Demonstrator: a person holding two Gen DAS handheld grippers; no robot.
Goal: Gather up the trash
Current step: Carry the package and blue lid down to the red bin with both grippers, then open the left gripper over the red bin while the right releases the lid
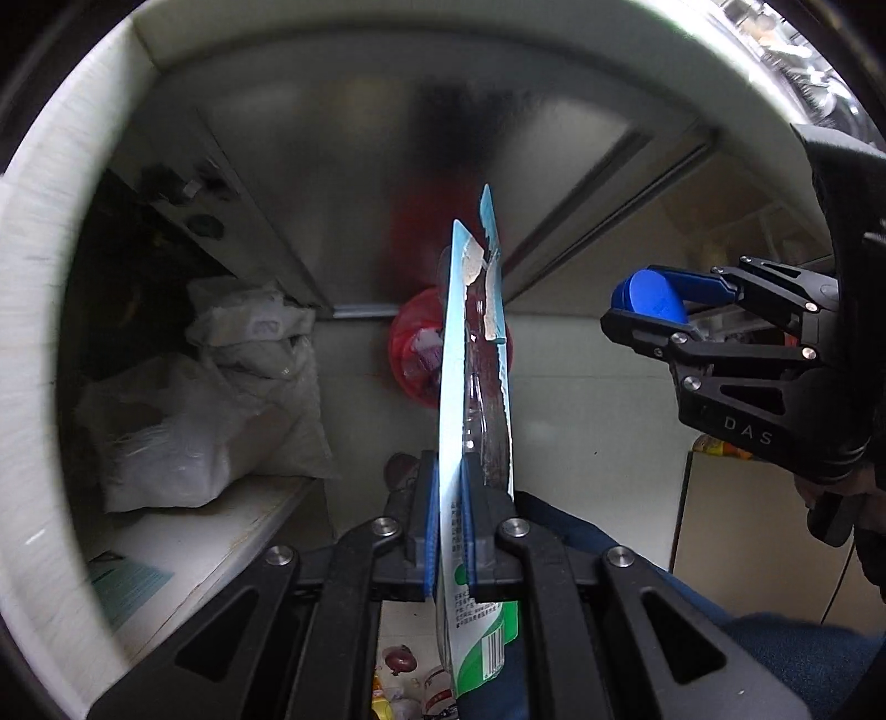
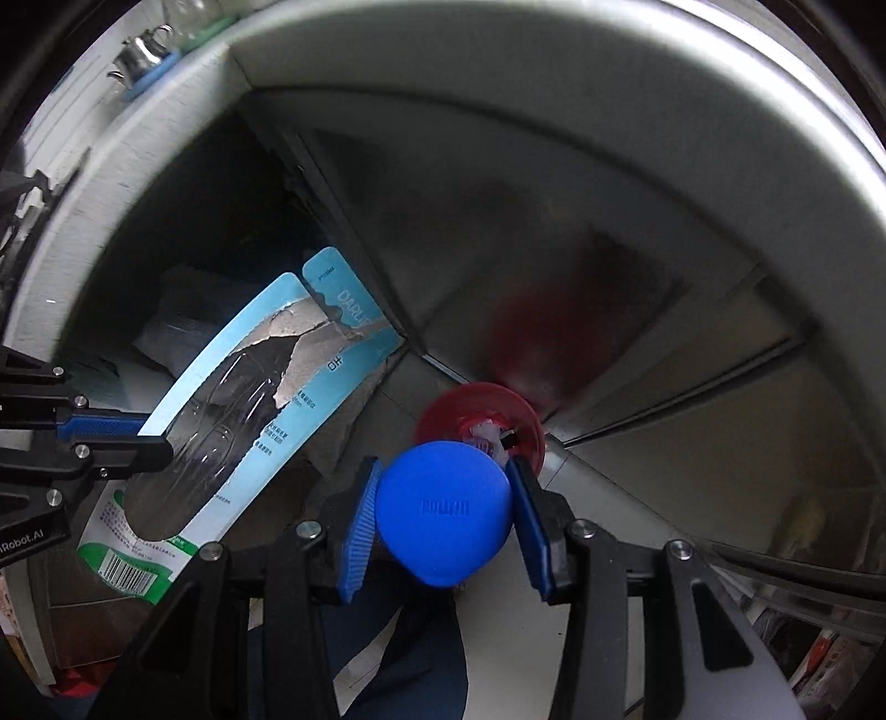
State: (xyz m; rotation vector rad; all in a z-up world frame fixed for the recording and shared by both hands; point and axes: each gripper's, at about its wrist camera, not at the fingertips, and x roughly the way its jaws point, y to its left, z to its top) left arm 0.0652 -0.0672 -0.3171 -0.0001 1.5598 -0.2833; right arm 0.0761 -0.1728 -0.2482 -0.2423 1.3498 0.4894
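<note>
My left gripper (image 1: 449,515) is shut on a torn light-blue blister pack (image 1: 470,354), held edge-on and upright; the right wrist view shows its face (image 2: 232,387) with clear plastic and a barcode. My right gripper (image 2: 443,520) is shut on a round blue cap (image 2: 443,515); it also shows in the left wrist view (image 1: 653,299), to the right of the pack. A red trash bin (image 2: 479,412) with scraps inside stands on the floor beyond both grippers; in the left wrist view the bin (image 1: 412,349) is partly hidden by the pack.
A metal cabinet wall (image 1: 360,166) rises behind the bin. White plastic bags (image 1: 210,410) sit on a low shelf at the left. Small litter (image 1: 398,664) lies on the floor below. A kettle (image 2: 141,52) stands on a counter at the upper left.
</note>
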